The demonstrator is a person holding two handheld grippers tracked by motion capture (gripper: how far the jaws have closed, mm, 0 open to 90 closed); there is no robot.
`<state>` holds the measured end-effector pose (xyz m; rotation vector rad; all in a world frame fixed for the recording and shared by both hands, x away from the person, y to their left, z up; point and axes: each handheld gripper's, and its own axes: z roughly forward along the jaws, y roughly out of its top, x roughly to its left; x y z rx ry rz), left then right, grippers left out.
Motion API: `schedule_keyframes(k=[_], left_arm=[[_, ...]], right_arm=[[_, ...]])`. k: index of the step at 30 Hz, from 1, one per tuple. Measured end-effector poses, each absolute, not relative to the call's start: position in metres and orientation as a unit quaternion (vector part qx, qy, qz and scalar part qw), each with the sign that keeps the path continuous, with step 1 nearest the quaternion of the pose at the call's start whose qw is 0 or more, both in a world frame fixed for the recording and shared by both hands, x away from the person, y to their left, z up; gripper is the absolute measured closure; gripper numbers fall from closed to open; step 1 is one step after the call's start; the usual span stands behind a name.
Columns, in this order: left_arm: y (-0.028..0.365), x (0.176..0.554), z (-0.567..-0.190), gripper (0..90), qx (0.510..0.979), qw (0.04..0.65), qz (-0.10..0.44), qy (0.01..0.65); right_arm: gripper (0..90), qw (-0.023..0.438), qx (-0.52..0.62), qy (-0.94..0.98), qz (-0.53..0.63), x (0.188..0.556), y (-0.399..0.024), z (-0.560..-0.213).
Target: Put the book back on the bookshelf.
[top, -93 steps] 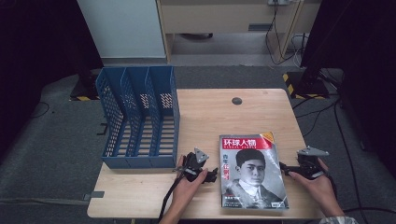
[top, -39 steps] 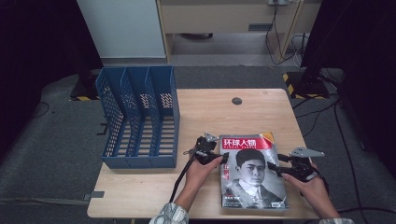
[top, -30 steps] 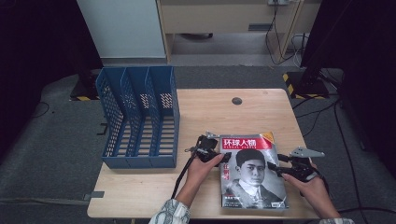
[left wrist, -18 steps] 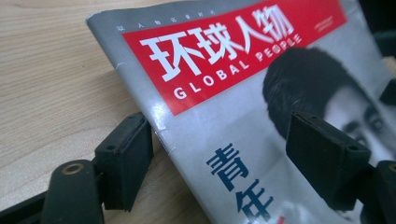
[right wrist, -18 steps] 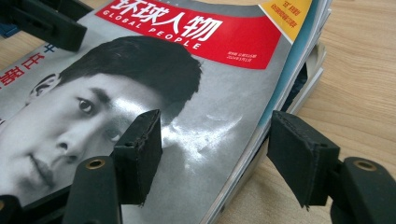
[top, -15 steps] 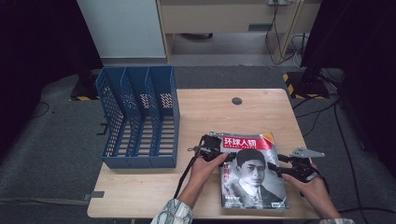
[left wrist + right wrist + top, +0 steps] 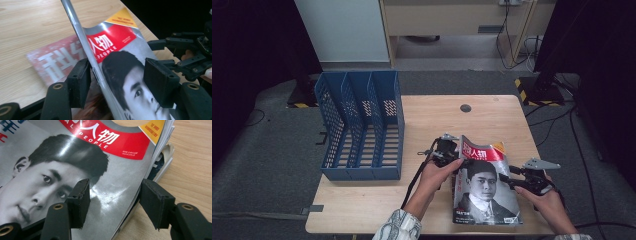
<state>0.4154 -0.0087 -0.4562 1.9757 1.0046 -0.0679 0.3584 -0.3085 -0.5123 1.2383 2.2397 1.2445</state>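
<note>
Red "PEOPLE" masthead on magazine

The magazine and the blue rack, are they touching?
Apart. The high view shows bare table between the magazine and the rack.

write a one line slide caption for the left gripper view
Left gripper straddling the raised spine edge of the magazine above the wooden table.

You have a blue file rack with three slots standing on the wooden table at about nine o'clock; a small dark round hole sits in the tabletop near twelve o'clock. Beyond the table at twelve o'clock stands a wooden cabinet; cables hang by it at one o'clock.
</note>
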Motion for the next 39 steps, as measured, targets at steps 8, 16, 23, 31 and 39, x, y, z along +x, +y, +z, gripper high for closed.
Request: schedule_keyframes(k=[8,16,23,31,39], left_arm=[[-0.017,0.423,-0.462,40.0,0.8,0.431,-0.043,0.415],[-0.024,0.427,-0.464,38.5,0.805,0.418,-0.061,0.417],[-0.036,0.427,-0.467,42.4,0.817,0.399,-0.053,0.412],[-0.041,0.424,-0.469,55.7,0.831,0.371,-0.005,0.414],[-0.039,0.422,-0.47,75.9,0.823,0.375,0.022,0.426]], right_arm=[[43.2,0.136,0.42,0.782,0.44,0.358,-0.304,-0.513],[42.9,0.132,0.418,0.784,0.439,0.358,-0.303,-0.513],[42.8,0.135,0.415,0.785,0.441,0.358,-0.303,-0.513],[41.7,0.134,0.415,0.784,0.441,0.357,-0.302,-0.512],[40.9,0.136,0.413,0.784,0.442,0.357,-0.302,-0.512]])
